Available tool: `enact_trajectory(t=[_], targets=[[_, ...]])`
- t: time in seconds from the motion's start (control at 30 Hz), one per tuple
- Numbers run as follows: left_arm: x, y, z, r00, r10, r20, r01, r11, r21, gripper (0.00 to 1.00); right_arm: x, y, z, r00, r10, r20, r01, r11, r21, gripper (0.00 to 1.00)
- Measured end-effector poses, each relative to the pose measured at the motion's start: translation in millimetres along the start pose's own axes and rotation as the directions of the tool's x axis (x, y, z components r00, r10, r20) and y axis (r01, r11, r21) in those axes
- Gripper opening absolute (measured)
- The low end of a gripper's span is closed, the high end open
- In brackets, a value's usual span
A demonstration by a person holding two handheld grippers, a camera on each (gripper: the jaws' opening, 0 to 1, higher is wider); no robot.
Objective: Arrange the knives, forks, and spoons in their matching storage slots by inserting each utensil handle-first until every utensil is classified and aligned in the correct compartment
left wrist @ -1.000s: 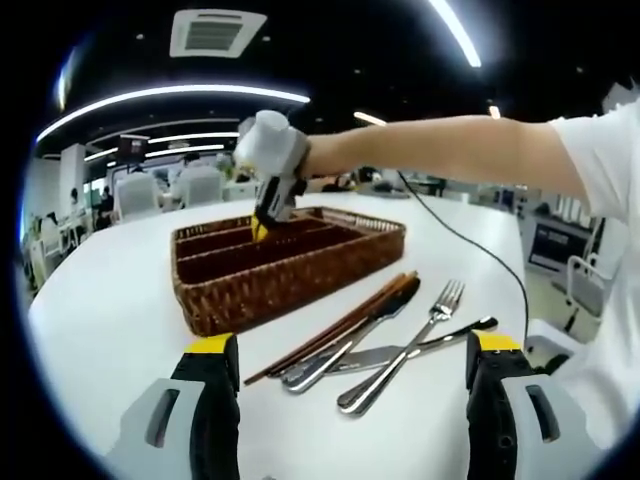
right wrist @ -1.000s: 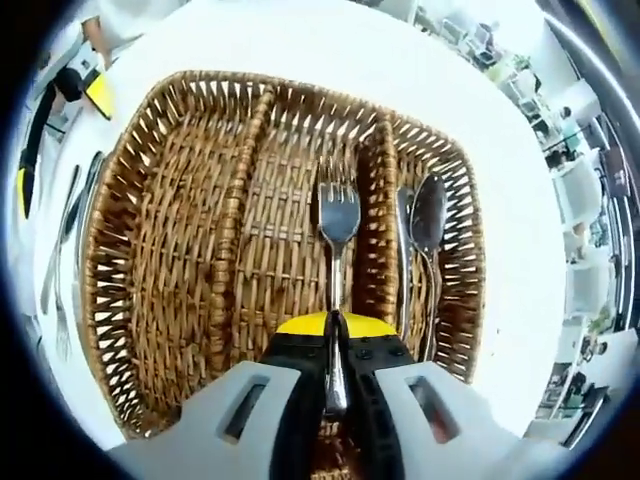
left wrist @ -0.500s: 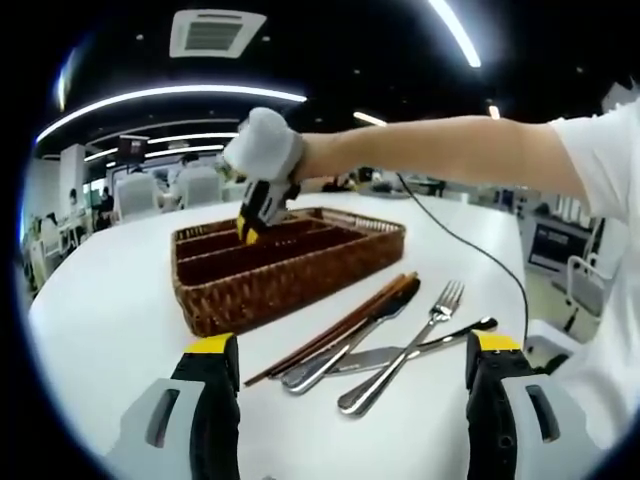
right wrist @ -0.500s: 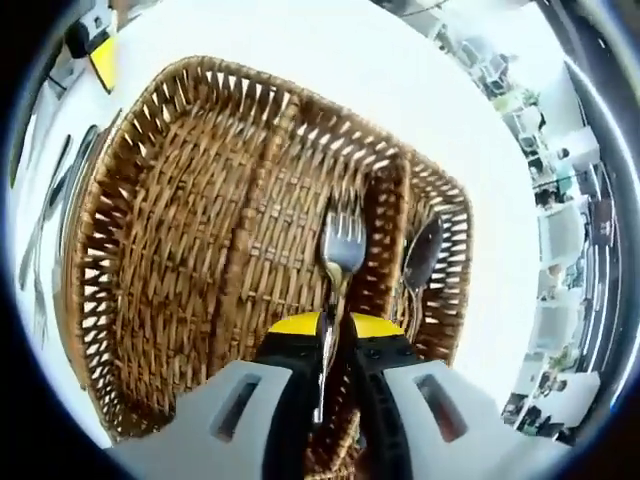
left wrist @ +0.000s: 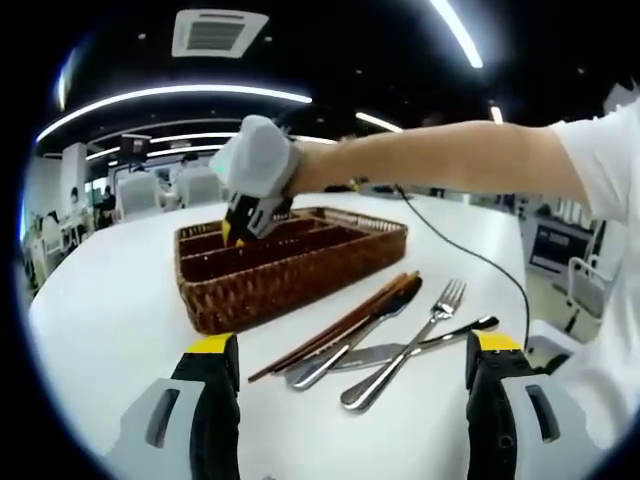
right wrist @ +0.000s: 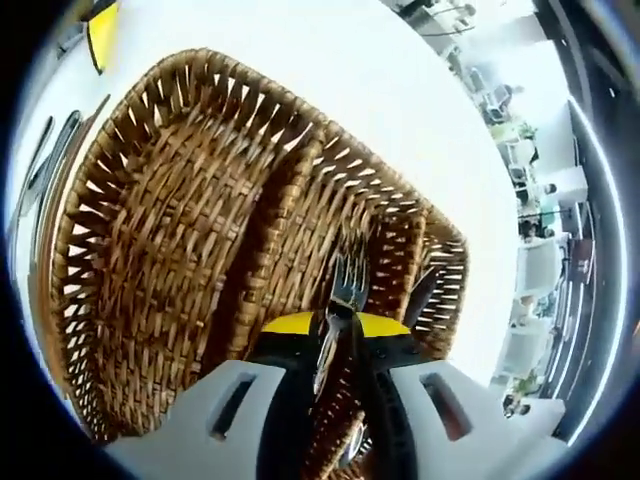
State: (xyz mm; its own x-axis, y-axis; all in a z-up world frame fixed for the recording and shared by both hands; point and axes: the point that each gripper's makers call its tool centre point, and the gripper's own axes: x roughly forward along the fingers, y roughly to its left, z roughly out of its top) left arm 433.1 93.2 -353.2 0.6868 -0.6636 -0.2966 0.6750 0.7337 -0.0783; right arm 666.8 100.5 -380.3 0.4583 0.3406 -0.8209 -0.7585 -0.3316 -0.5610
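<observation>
Wicker cutlery tray (right wrist: pixel 170 240) spreads across the right gripper view, its woven dividers running from lower left to upper right and splitting it into long compartments. At the bottom centre of that view the right gripper (right wrist: pixel 335 345) has its yellow-tipped jaws pressed together on the handle of a fork (right wrist: pixel 345 290), whose tines point up and away over the second compartment from the right, just beside a divider. To the right of the fork, in the neighbouring compartment, the dark bowl of a spoon (right wrist: pixel 420 295) shows partly behind the wicker wall. In the left gripper view the same tray (left wrist: pixel 290 262) sits on a white table (left wrist: pixel 110 300) in the middle of the frame, and the right gripper (left wrist: pixel 242 222), held by a person's hand with a bare forearm reaching in from the right, hangs over the tray's far left part. Nearer the camera, in the lower centre of that view, loose utensils lie together on the table just beside the tray's front wall: a pair of brown chopsticks (left wrist: pixel 335 330), a knife (left wrist: pixel 350 340), a second fork (left wrist: pixel 415 340) crossing over a long-handled utensil beneath it. The left gripper (left wrist: pixel 350 400) rises from the bottom of the frame with its jaws spread wide apart, holding nothing, above bare table.
</observation>
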Motion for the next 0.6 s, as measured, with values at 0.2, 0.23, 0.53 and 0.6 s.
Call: enact_trajectory(t=[0.2,0.23,0.53,0.6], targets=[[-0.8,0.2,-0.1,1.000,0.001,0.003,-0.001,1.000,-0.002,0.95,1.7,-2.1,5.3,1.000,-0.027,0.012,0.027,1.000,0.000,0.11],[-1.1,0.4,-0.3,1.000,0.002,0.002,-0.002,1.000,-0.001,0.95,1.8,-2.4,5.5,1.000,-0.029,0.012,0.029,1.000,0.003,0.11],[-2.0,0.5,-2.0,1.000,0.004,0.001,-0.004,1.000,-0.003,0.95,-1.4,-5.6,9.0,0.999,-0.028,0.044,0.025,0.998,0.066,0.07],[-2.0,0.1,-2.1,1.000,0.004,0.001,-0.004,1.000,-0.004,0.95,-3.1,-6.7,10.4,0.998,-0.028,0.054,0.022,0.995,0.100,0.06]])
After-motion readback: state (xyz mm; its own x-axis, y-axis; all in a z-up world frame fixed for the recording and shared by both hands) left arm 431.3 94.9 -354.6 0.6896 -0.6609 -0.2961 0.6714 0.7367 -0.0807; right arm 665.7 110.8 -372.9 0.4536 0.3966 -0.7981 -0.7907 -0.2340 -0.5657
